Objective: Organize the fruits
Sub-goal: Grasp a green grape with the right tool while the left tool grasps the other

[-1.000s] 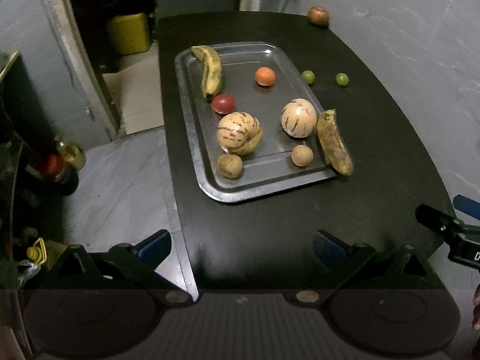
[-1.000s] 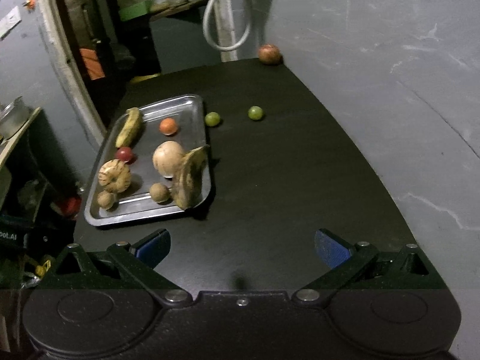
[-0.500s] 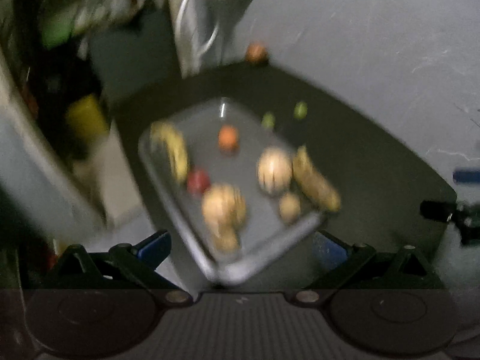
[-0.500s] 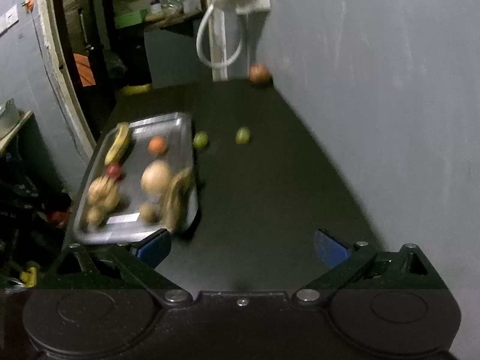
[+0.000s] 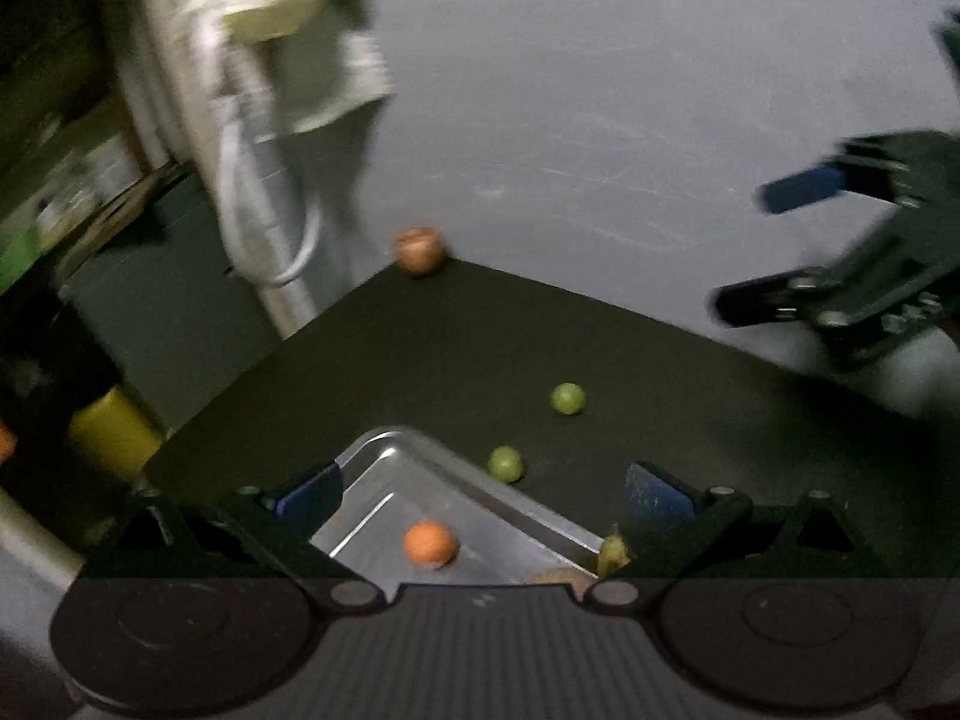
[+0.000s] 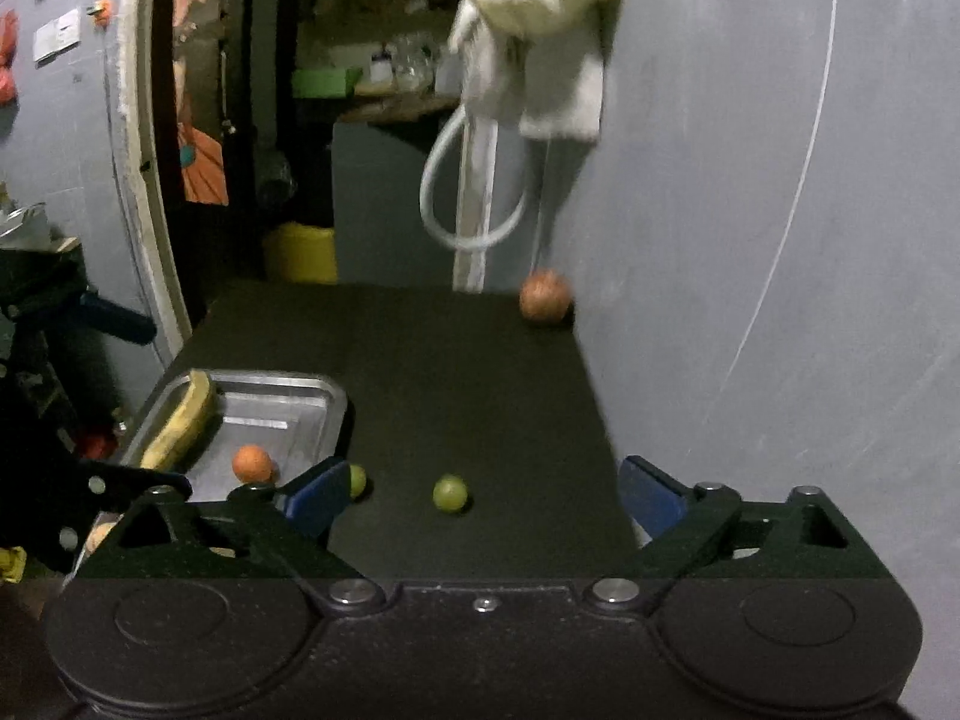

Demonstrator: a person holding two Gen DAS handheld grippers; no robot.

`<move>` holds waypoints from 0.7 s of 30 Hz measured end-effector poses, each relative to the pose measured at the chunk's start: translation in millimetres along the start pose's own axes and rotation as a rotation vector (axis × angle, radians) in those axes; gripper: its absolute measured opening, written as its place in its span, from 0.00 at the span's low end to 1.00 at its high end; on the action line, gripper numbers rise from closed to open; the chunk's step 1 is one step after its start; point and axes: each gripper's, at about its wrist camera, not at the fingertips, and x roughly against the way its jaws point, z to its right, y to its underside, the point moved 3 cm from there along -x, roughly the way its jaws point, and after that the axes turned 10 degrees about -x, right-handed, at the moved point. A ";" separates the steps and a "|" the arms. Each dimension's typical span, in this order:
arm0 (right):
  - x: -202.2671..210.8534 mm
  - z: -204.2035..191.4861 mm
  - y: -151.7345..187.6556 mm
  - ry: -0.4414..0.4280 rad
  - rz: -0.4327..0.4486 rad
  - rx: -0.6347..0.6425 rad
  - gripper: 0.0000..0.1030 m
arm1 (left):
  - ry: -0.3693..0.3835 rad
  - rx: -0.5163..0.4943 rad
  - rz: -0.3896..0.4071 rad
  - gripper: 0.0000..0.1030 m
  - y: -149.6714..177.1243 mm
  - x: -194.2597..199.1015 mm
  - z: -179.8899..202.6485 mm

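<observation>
A steel tray (image 5: 390, 468) on the black table holds an orange fruit (image 5: 430, 543) between my open left gripper's (image 5: 480, 495) fingers. Two green fruits (image 5: 505, 463) (image 5: 567, 398) lie on the table beside the tray. A reddish-brown fruit (image 5: 420, 249) sits at the far corner by the wall. My right gripper (image 6: 480, 495) is open and empty over the table; one green fruit (image 6: 450, 492) lies between its fingers, the other (image 6: 357, 479) by its left finger. The right view also shows the tray (image 6: 282, 414), a banana (image 6: 183, 420), the orange fruit (image 6: 252, 463) and the reddish-brown fruit (image 6: 545, 296). The right gripper (image 5: 780, 246) shows in the left view.
The grey wall (image 6: 750, 240) runs along the table's right side. A pale cloth and hose loop (image 6: 480, 180) hang at the table's far edge. A yellow container (image 6: 300, 252) stands on the floor behind. The left gripper's finger (image 6: 114, 318) shows at the left.
Both grippers have moved forward and tilted up toward the far end of the table. The near part of the tray with most fruits has dropped out of view. Both stay open.
</observation>
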 end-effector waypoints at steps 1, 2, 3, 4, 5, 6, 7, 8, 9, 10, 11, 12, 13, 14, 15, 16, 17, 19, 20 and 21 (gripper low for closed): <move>-10.8 2.7 2.3 -0.008 -0.018 -0.007 0.90 | 0.005 -0.029 -0.005 0.99 -1.3 -8.0 4.3; -19.2 3.6 4.0 -0.013 -0.032 -0.012 0.90 | 0.007 -0.065 -0.011 0.99 -3.9 -17.8 7.5; -26.9 5.6 6.0 -0.019 -0.046 -0.019 0.90 | 0.008 -0.092 -0.019 0.99 -6.7 -26.8 9.3; -35.2 8.1 7.2 -0.028 -0.060 -0.026 0.90 | 0.007 -0.112 -0.030 0.99 -5.7 -33.5 16.0; -42.9 10.6 8.2 -0.035 -0.072 -0.030 0.90 | 0.007 -0.131 -0.046 0.99 -7.1 -44.5 16.8; -48.3 9.5 9.8 -0.040 -0.080 -0.033 0.89 | 0.006 -0.141 -0.060 0.99 -8.0 -54.0 16.5; -56.1 11.7 10.0 -0.048 -0.090 -0.035 0.88 | 0.007 -0.145 -0.072 0.99 -9.2 -61.0 16.8; -63.6 13.9 10.2 -0.057 -0.100 -0.038 0.87 | 0.010 -0.144 -0.088 0.99 -9.0 -71.3 15.6; -66.7 14.4 13.4 -0.062 -0.106 -0.042 0.85 | 0.017 -0.138 -0.104 0.99 -8.4 -81.4 14.2; -75.0 16.2 14.0 -0.067 -0.118 -0.046 0.84 | 0.027 -0.132 -0.116 0.99 -8.5 -89.8 12.9; -82.4 17.3 14.4 -0.069 -0.129 -0.050 0.82 | 0.038 -0.126 -0.128 0.99 -7.1 -95.6 10.6; -87.5 18.9 14.8 -0.070 -0.135 -0.054 0.79 | 0.047 -0.123 -0.141 0.99 -5.8 -103.0 8.3; -93.0 19.5 15.6 -0.074 -0.140 -0.058 0.77 | 0.053 -0.122 -0.156 0.99 -5.4 -111.1 7.2; -99.4 19.9 16.1 -0.082 -0.148 -0.064 0.73 | 0.053 -0.123 -0.165 0.98 -4.2 -116.0 6.6; -104.7 19.9 16.4 -0.091 -0.156 -0.069 0.69 | 0.055 -0.123 -0.174 0.97 -3.6 -122.8 5.9; -109.8 19.5 16.9 -0.102 -0.163 -0.072 0.67 | 0.060 -0.123 -0.180 0.96 -3.6 -126.1 5.5; -114.1 19.6 17.6 -0.111 -0.169 -0.073 0.64 | 0.071 -0.120 -0.188 0.94 -3.2 -131.4 5.0; -122.8 17.4 18.7 -0.130 -0.181 -0.075 0.60 | 0.083 -0.115 -0.202 0.91 -3.3 -139.4 2.8; -126.4 17.1 18.9 -0.140 -0.184 -0.079 0.57 | 0.084 -0.114 -0.209 0.88 -2.6 -143.5 2.1; -130.2 16.9 18.5 -0.146 -0.187 -0.084 0.54 | 0.086 -0.115 -0.214 0.86 -1.9 -146.3 2.4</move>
